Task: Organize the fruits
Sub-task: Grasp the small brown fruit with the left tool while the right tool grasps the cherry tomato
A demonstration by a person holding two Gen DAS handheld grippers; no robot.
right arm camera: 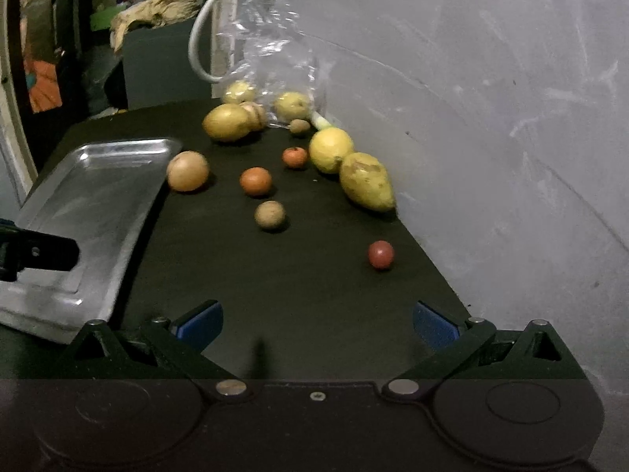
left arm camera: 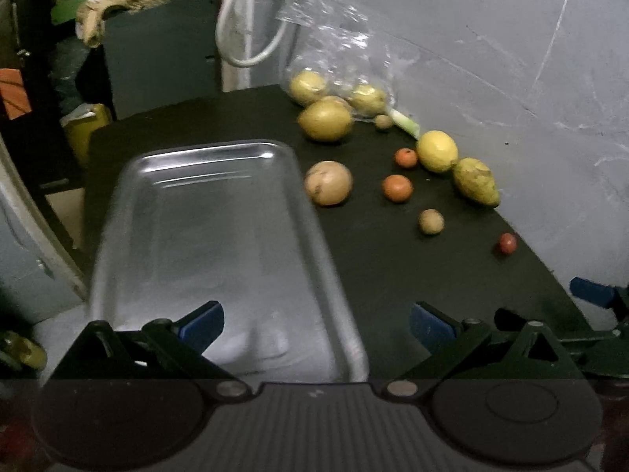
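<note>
Fruits scattered ahead of spread, empty right tool; nearest, possibly a plum, slightly rightward.

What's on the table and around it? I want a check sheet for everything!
Surface: dark table, fruit scattered along the wall side.
Job's things: empty metal tray; lemon, two orange fruits, small red fruit, more loose fruit.
Clutter: plastic bag with fruit inside.
Grippers: left gripper open over the tray; right gripper open, empty.
Cables: white cable hanging behind.
Surroundings: grey wall; dim shelves behind.
</note>
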